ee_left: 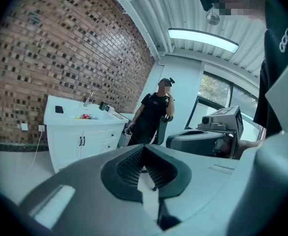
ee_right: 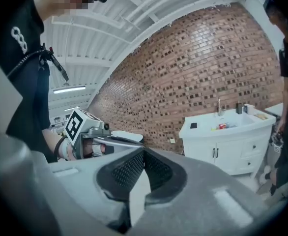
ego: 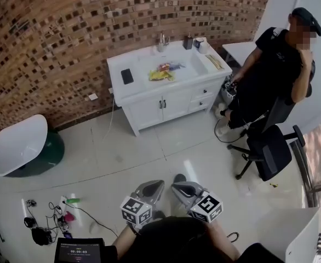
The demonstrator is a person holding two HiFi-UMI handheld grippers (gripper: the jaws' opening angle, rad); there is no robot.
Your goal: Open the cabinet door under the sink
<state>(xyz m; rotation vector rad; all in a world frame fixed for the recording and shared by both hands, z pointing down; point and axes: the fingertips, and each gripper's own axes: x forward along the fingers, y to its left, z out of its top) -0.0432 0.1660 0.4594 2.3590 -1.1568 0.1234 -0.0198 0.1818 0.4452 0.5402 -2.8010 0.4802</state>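
The white sink cabinet (ego: 129,96) stands against the brick wall, across the floor from me. Its two doors (ego: 161,106) under the basin are closed, with dark handles at the middle; the left gripper view shows the doors (ee_left: 82,142) and the right gripper view shows them too (ee_right: 215,154). My left gripper (ego: 153,188) and right gripper (ego: 182,189) are held side by side low in the head view, far from the cabinet. Both are shut with nothing between the jaws, as seen on the left gripper (ee_left: 144,149) and the right gripper (ee_right: 144,152).
A person in black (ego: 270,73) stands right of the cabinet beside an office chair (ego: 270,149). A white shell chair (ego: 19,144) sits at the left. Cables and a power strip (ego: 56,212) lie on the floor near me. A phone (ego: 127,76) and colourful items (ego: 163,72) lie on the countertop.
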